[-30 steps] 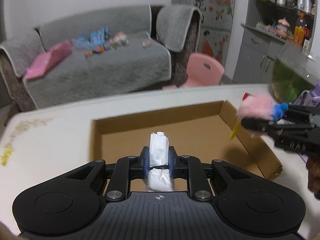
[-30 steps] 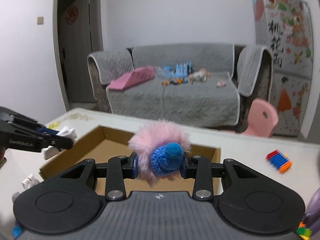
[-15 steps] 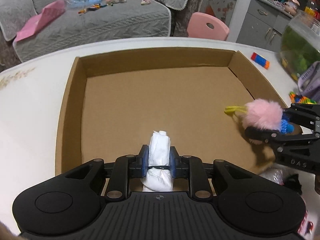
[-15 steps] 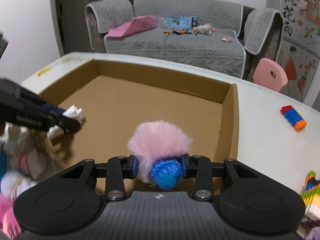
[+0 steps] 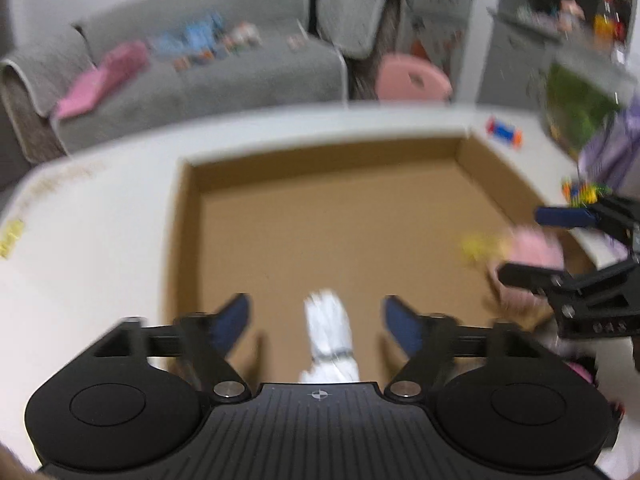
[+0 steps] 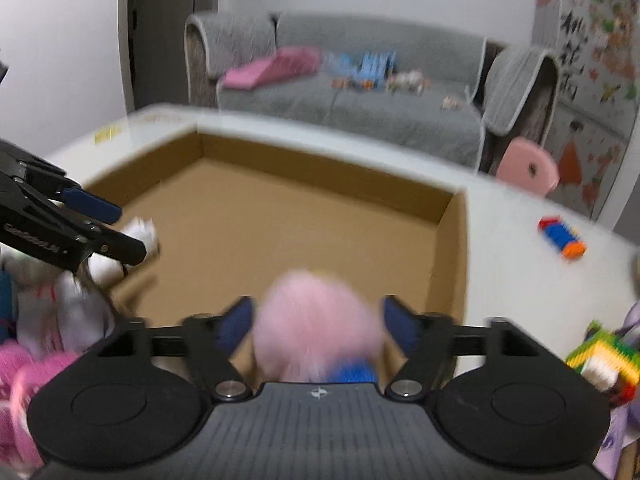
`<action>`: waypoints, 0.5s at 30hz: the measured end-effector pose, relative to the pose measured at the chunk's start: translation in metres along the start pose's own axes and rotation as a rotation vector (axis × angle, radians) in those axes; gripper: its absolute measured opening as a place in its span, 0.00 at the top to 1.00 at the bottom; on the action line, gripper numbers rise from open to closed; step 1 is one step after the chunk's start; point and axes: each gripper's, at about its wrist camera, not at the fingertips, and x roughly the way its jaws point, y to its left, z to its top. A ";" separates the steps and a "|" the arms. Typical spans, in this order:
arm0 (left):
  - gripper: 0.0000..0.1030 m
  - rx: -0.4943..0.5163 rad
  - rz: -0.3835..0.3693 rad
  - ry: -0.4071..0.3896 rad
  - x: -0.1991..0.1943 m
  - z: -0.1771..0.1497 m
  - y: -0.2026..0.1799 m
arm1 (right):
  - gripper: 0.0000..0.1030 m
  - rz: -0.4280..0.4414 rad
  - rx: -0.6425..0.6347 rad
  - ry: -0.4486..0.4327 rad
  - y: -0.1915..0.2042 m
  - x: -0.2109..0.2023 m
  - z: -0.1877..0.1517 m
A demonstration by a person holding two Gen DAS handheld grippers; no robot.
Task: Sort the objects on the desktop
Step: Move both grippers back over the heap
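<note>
A shallow cardboard tray [image 5: 188, 224] [image 6: 452, 240] lies on the white table. In the left wrist view my left gripper [image 5: 317, 322] hangs over the tray's near edge, its jaws opening wide. A white cloth bundle [image 5: 330, 336] lies between them, clear of both blue pads. My right gripper [image 6: 316, 322] is over the tray's near right corner, its jaws opening too. The pink fluffy toy with a blue knit part [image 6: 316, 330] sits blurred between its pads, touching neither. The left view shows that toy [image 5: 532, 250] and the right gripper [image 5: 524, 246] at the tray's right side.
A red, blue and orange block toy [image 6: 562, 236] lies on the table right of the tray. Colourful bricks [image 6: 600, 364] sit at the near right, and pink and white soft items [image 6: 44, 320] pile up at the near left. A grey sofa [image 5: 192, 76] and pink chair [image 5: 412, 80] stand behind.
Both grippers have gone from shut to open, letting go of the white bundle and the pink toy over the tray. Both views have pulled back and tilted up a little.
</note>
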 end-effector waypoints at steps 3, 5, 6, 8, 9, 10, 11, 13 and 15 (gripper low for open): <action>0.14 -0.046 0.029 -0.081 -0.031 0.011 0.012 | 0.19 -0.017 0.030 -0.093 -0.004 -0.018 0.009; 0.10 -0.061 0.045 -0.125 -0.055 0.011 0.021 | 0.19 -0.014 0.029 -0.140 -0.005 -0.032 0.013; 0.05 -0.062 0.058 -0.146 -0.067 0.007 0.026 | 0.19 -0.006 0.019 -0.161 -0.004 -0.040 0.014; 0.00 -0.060 0.082 -0.186 -0.090 -0.006 0.035 | 0.18 0.021 -0.013 -0.200 -0.006 -0.053 0.014; 0.00 -0.057 0.085 -0.198 -0.100 -0.016 0.037 | 0.16 0.044 -0.031 -0.227 -0.003 -0.065 0.011; 0.00 -0.051 0.080 -0.201 -0.108 -0.025 0.040 | 0.16 0.069 -0.044 -0.245 -0.002 -0.070 0.009; 0.00 -0.045 0.068 -0.201 -0.115 -0.036 0.044 | 0.15 0.102 -0.055 -0.263 -0.002 -0.077 0.003; 0.00 -0.031 0.063 -0.196 -0.127 -0.061 0.050 | 0.12 0.177 -0.093 -0.306 0.007 -0.098 -0.014; 0.00 -0.009 0.085 -0.187 -0.134 -0.085 0.056 | 0.07 0.248 -0.174 -0.336 0.020 -0.115 -0.038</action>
